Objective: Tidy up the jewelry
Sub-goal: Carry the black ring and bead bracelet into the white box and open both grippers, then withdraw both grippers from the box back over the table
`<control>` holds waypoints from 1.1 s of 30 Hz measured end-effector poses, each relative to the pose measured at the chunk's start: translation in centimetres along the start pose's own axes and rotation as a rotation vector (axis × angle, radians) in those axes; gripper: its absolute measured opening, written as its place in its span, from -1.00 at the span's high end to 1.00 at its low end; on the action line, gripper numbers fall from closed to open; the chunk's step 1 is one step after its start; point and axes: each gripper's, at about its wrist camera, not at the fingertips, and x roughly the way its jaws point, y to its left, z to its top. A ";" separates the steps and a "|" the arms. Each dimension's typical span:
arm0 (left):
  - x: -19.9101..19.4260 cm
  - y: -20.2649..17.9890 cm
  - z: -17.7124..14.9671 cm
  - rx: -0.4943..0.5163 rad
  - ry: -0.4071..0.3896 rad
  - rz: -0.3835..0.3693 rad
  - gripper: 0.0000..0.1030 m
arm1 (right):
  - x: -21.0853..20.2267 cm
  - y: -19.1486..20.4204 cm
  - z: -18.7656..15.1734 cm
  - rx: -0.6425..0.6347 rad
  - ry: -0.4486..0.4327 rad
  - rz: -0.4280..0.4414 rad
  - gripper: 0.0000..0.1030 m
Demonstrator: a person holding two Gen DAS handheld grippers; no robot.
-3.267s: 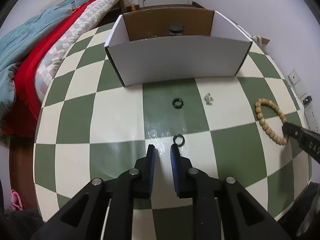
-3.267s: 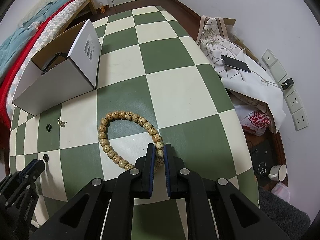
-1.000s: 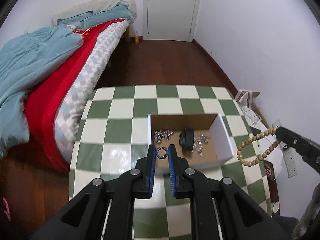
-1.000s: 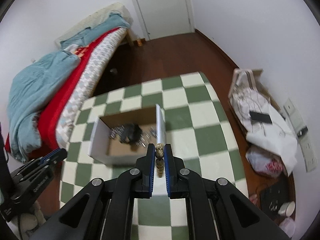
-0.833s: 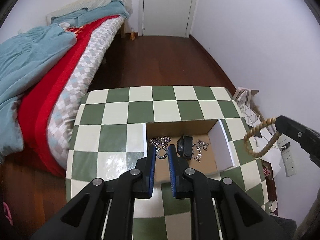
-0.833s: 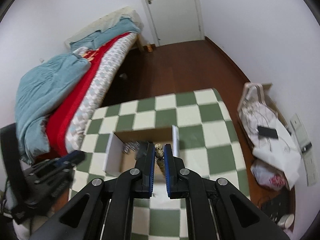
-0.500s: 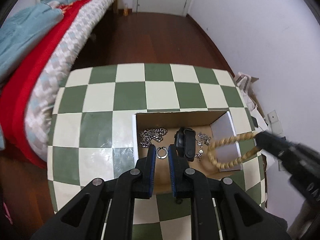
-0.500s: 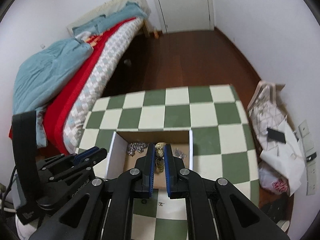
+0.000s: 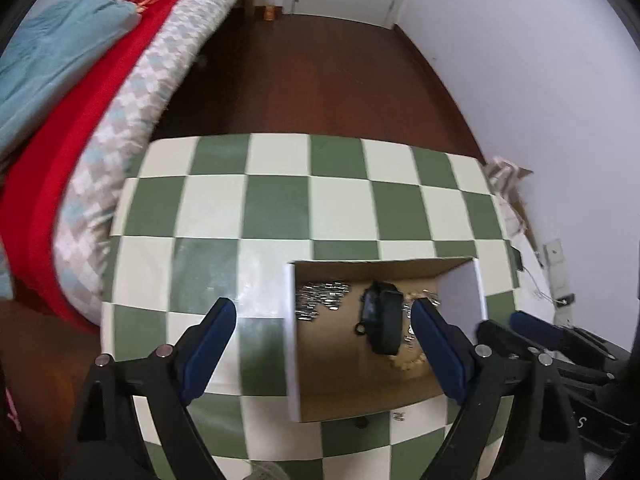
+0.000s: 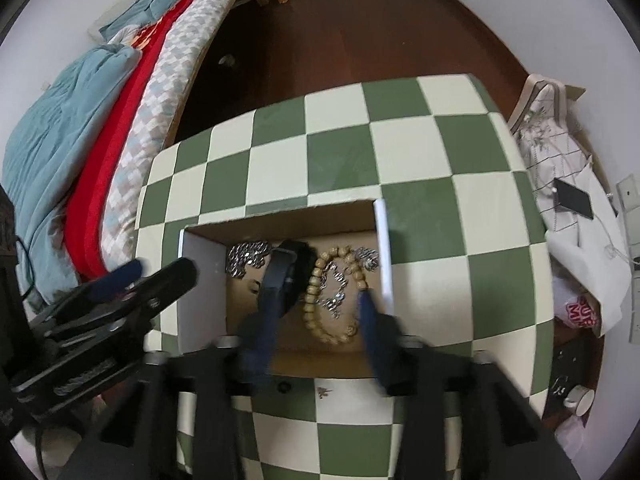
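An open white cardboard box (image 9: 289, 344) (image 10: 200, 280) stands on the green-and-cream checkered table (image 9: 276, 204). Inside lie a wooden bead bracelet (image 10: 316, 300) (image 9: 408, 364), a black watch (image 10: 288, 276) (image 9: 382, 318), a silver chain (image 10: 246, 258) (image 9: 320, 300) and small silver charms (image 10: 340, 296). My left gripper (image 9: 324, 340) is open and empty above the box's left wall. My right gripper (image 10: 316, 332) is open and empty above the box, over the bracelet. A dark ring (image 10: 283, 386) and a small silver charm (image 10: 322, 391) lie on the table in front of the box.
A bed with red and teal bedding (image 9: 60, 92) stands left of the table. Wooden floor (image 9: 320, 80) lies beyond the far edge. A white bag with a phone (image 10: 572, 200) and a red-print plastic bag (image 10: 580, 308) sit to the right, by the wall.
Both grippers have opened. The ring has left the left gripper and the bead bracelet now lies in the box. Both grippers have come lower over the box.
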 end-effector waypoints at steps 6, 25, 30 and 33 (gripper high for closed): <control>-0.9 1.4 -0.9 -0.003 -0.060 0.160 -0.99 | -0.7 0.2 -0.4 -0.050 -0.016 -0.107 -0.79; -6.8 1.4 -8.2 -0.013 -0.232 0.283 -0.99 | -4.5 1.6 -6.2 -0.118 -0.170 -0.242 -1.00; -9.9 -0.1 -9.9 0.021 -0.301 0.294 -0.99 | -7.2 2.3 -7.9 -0.127 -0.229 -0.239 -1.00; -11.9 -0.5 -10.7 0.024 -0.344 0.293 -0.99 | -9.1 2.7 -8.9 -0.132 -0.269 -0.240 -1.00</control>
